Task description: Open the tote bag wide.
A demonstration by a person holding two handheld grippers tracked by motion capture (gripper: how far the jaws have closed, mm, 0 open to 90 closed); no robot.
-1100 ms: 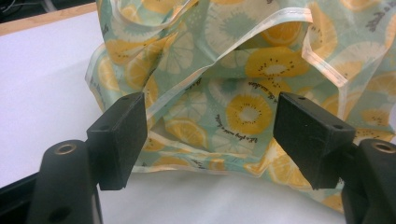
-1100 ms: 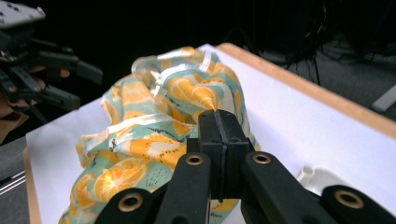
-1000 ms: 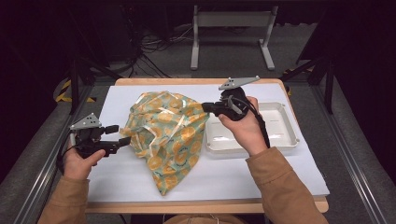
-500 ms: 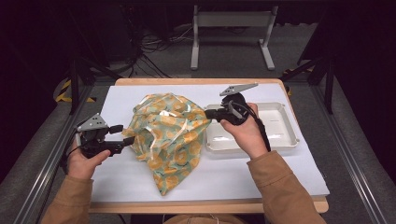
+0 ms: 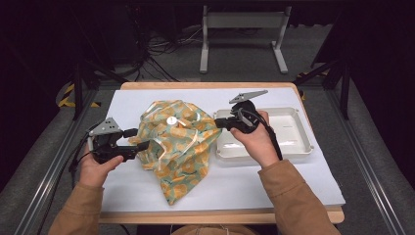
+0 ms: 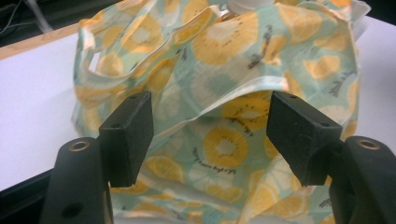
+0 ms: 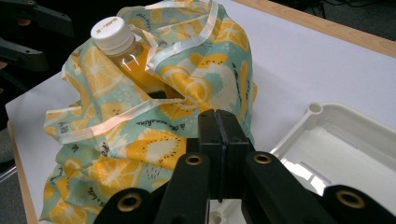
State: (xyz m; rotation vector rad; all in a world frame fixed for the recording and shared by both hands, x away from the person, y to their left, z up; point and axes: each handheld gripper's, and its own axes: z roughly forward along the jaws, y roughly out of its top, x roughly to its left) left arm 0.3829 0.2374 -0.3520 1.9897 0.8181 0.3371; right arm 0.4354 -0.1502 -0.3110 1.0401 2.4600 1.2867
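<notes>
A fabric bag [image 5: 176,147] printed with yellow citrus slices lies bunched on the white-covered table. A bottle of orange liquid stands in it, its white cap [image 5: 171,120] [image 7: 112,33] poking out the top. My left gripper [image 5: 140,138] is at the bag's left side. Its jaws [image 6: 210,135] have just been closing a little and stand open around a fold of the bag [image 6: 224,56], pads clear of the cloth. My right gripper [image 5: 219,123] [image 7: 219,119] is shut, its tips against the bag's right side [image 7: 154,144]. I cannot tell whether cloth is pinched.
A white plastic tray [image 5: 306,128] [image 7: 355,140] sits to the right of the bag, under the right hand. The white sheet [image 5: 293,186] covers the wooden table. Metal rails run along both sides, and a stand and cables are on the floor beyond.
My left gripper has moved right, up to the bag's left side. My right gripper has sunk lower at the bag's right edge, and the bag has slumped.
</notes>
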